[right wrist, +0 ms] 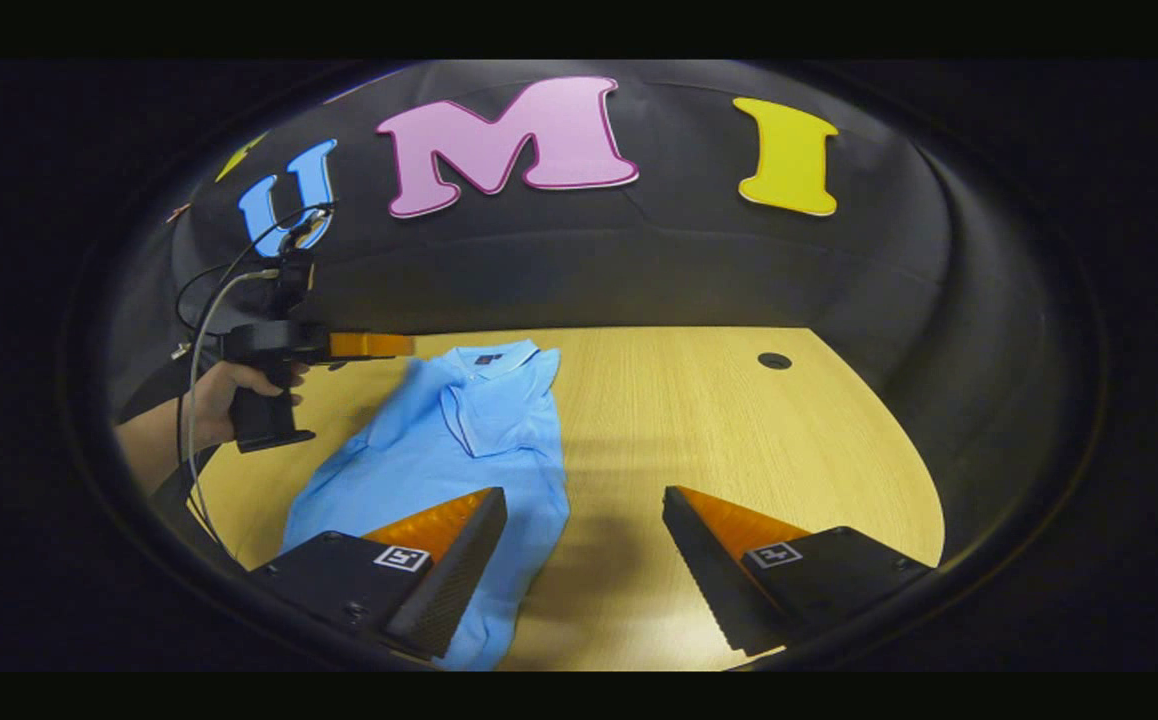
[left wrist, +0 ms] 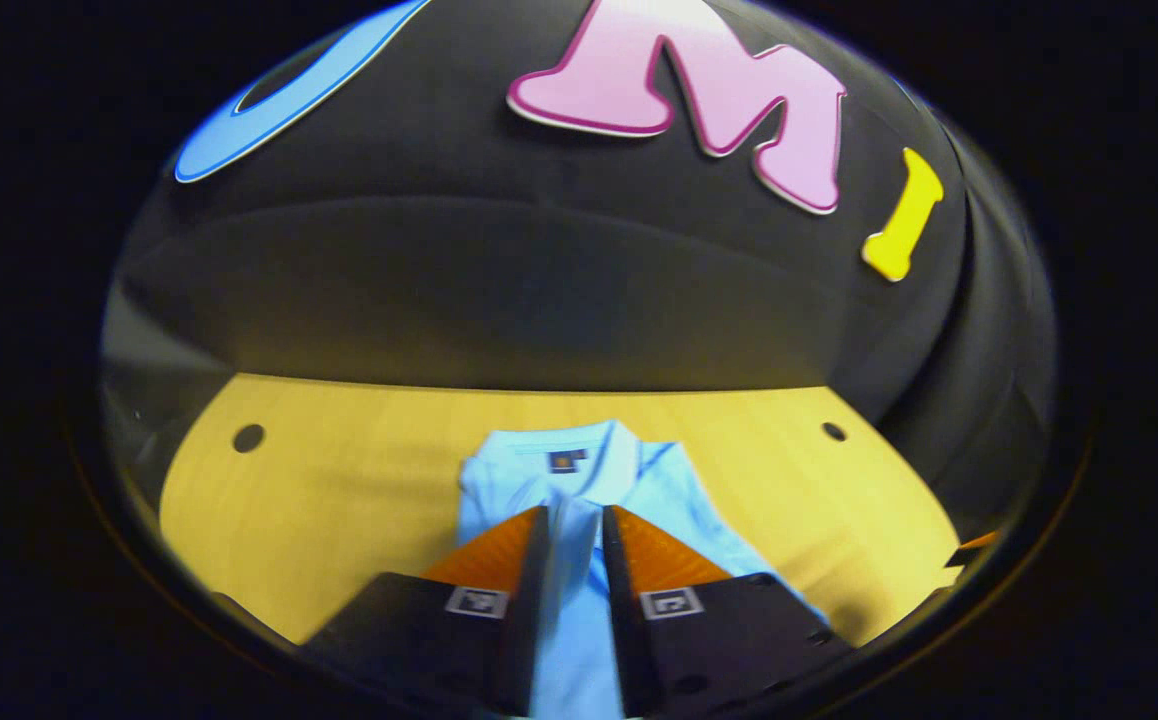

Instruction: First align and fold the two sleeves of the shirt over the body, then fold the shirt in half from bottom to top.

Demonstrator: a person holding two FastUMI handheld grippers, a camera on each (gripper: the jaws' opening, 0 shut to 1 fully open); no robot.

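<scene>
**Left hand-held gripper nearly closed over shirt, right one wide open**

In the left gripper view we see the left hand-held gripper [left wrist: 575,520] with its two fingers drawn close, a narrow slot between them, and light blue cloth of the shirt [left wrist: 579,480] showing in that slot. We can't tell whether the fingers actually pinch the fabric or just sit above it. In the right gripper view the same tool appears farther off at the left, w/ a person's hand [right wrist: 229,395] wrapped around its grip, forearm coming in from the left edge, cables [right wrist: 201,330] looping up from the body. It's held roughly level, fingers pointing toward the collar end of the shirt, near the shoulder.

The right hand-held gripper [right wrist: 584,530] has its fingers spread well apart. Its left finger overlaps the shirt's right edge in the picture; the other is over bare tabletop [right wrist: 739,420]. Contact w/ cloth: can't tell.

The shirt lies on the wooden tabletop, collar toward the booth's wall, body running toward the camera. One sleeve looks folded in over the chest; the left side still spreads out wider.
</scene>
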